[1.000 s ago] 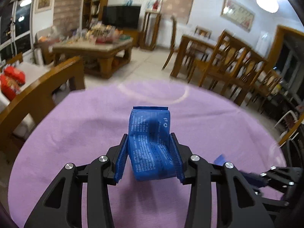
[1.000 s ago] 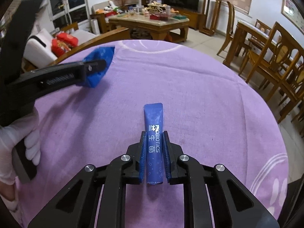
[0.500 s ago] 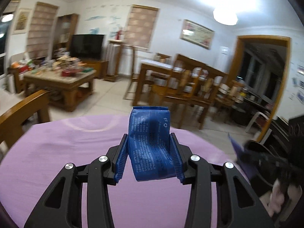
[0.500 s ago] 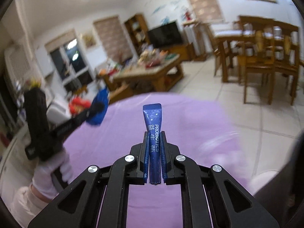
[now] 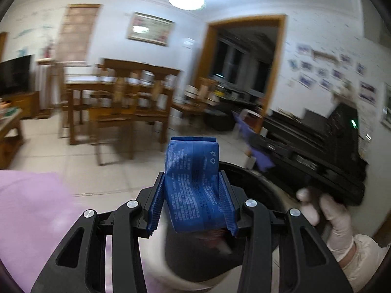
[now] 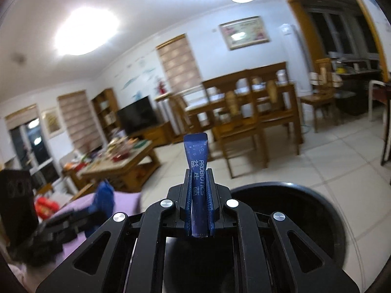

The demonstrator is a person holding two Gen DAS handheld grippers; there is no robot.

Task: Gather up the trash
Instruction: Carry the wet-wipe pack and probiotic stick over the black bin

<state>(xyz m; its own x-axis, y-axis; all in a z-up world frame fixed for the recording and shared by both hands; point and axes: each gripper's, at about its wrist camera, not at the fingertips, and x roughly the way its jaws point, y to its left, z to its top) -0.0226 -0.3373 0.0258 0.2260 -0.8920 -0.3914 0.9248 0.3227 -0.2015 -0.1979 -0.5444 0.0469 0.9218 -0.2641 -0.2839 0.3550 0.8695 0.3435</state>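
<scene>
Both loads carried above the black trash bin (image 6: 305, 195) for dropping: left gripper (image 5: 193, 200) clamped on crumpled blue wrapper (image 5: 193, 185) over the rim, right gripper (image 6: 199, 210) clenched on upright blue probiotics sachet (image 6: 196, 161), purple tablecloth (image 5: 29, 207) left of bin.

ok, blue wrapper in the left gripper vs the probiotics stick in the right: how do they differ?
The blue wrapper is wide and crumpled; the probiotics stick is narrow, flat and straight. The left gripper has its jaws apart around the wrapper; the right gripper is nearly fully shut on the stick. The wrapper carries fine small print, the stick a bold PROBIOTICS label. Both are blue, clamped upright, over the black bin.
</scene>
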